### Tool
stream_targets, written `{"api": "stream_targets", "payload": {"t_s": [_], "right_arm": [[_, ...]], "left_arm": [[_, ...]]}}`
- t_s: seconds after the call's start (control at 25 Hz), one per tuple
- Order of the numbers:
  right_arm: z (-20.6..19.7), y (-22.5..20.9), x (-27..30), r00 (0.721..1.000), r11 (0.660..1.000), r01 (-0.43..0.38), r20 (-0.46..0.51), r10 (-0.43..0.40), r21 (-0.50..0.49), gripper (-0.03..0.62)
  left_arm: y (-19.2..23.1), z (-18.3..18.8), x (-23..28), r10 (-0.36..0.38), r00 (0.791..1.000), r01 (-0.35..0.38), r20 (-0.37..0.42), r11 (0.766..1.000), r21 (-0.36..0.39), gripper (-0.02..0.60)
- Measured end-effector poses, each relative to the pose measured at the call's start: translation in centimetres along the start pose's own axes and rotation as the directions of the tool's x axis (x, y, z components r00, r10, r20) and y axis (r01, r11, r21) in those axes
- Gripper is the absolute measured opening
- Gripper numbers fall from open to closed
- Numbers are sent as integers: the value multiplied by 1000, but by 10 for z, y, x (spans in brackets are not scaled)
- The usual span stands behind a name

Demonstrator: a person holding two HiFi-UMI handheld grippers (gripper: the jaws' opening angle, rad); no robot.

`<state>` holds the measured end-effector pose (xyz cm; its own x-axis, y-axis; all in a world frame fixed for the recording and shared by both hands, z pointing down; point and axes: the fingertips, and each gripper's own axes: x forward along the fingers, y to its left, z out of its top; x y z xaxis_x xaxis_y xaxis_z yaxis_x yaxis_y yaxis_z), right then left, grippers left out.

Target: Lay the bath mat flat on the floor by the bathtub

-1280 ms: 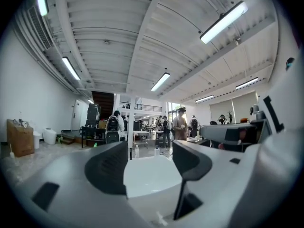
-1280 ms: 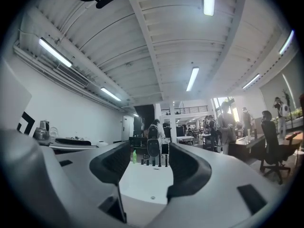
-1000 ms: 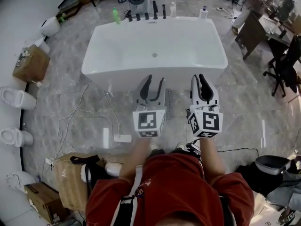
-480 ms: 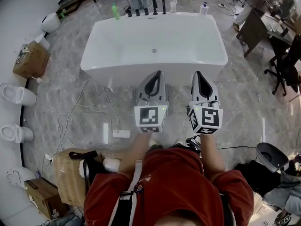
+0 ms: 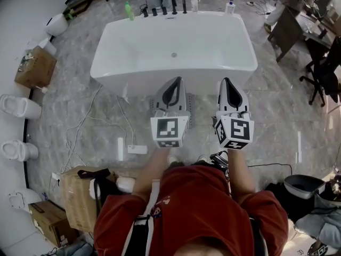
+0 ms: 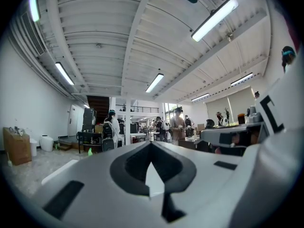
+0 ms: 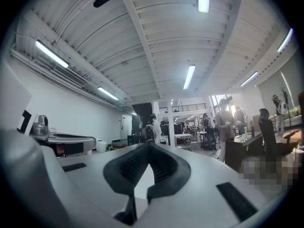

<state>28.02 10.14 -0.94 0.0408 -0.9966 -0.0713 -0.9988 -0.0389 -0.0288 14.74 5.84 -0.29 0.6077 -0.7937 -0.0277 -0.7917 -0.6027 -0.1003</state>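
Bathtub: white and freestanding, straight ahead of me on the grey marbled floor.
Left gripper: jaws pressed together with nothing between them. I hold it above the floor, tips pointing toward the tub's near wall.
Right gripper: jaws pressed together with nothing between them. I hold it beside the left one, apart from it and pointing the same way.
Bath mat: a grey textured strip shows on the floor between my two grippers, just beside the tub's near wall. The rest is hidden behind my left gripper, so I cannot tell whether it lies fully flat.
Tub far edge: green bottle next to a row of black taps.
Floor to my left: white power strip with its cable. A cardboard box stands near the wall.
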Motion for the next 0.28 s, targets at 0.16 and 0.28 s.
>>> {"api": "stream_targets", "payload": {"t_s": [0.16,0.28], "right_arm": [[-3,-5,-1,1000,1000,10,-3,-10,11,12],[-5,-8,0,1000,1000,12,-4,-12,12,12]], "left_arm": [[-4,0,1,-7,1000,7,-2,1000,7,14],[-6,-2,3,-7,1000,7,-2,1000,13,14]]}}
